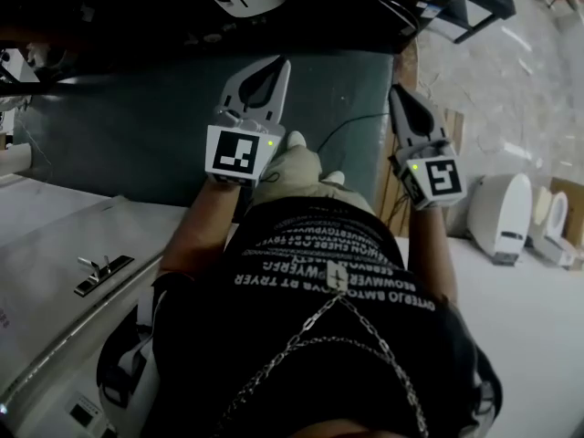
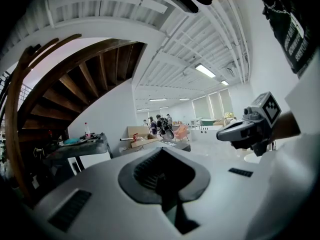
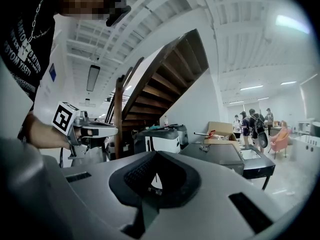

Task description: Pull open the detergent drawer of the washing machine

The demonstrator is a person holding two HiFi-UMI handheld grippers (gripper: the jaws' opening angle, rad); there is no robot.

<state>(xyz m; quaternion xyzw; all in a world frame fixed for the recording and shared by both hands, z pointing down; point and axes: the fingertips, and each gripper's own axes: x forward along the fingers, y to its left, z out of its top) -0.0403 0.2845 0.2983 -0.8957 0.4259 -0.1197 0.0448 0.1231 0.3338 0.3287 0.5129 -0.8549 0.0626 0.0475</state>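
Note:
No detergent drawer can be made out in any view. A white appliance top with a small metal handle lies at the lower left of the head view, below and left of my left gripper. My left gripper and right gripper are held out side by side in front of the person's body, both shut and empty. In the left gripper view its jaws are closed on nothing, and the right gripper hangs at the right. The right gripper view shows closed jaws and the left gripper at its left.
A dark green floor area lies ahead of the grippers. White fixtures stand at the right. A wooden staircase, tables with clutter and several people fill the room beyond.

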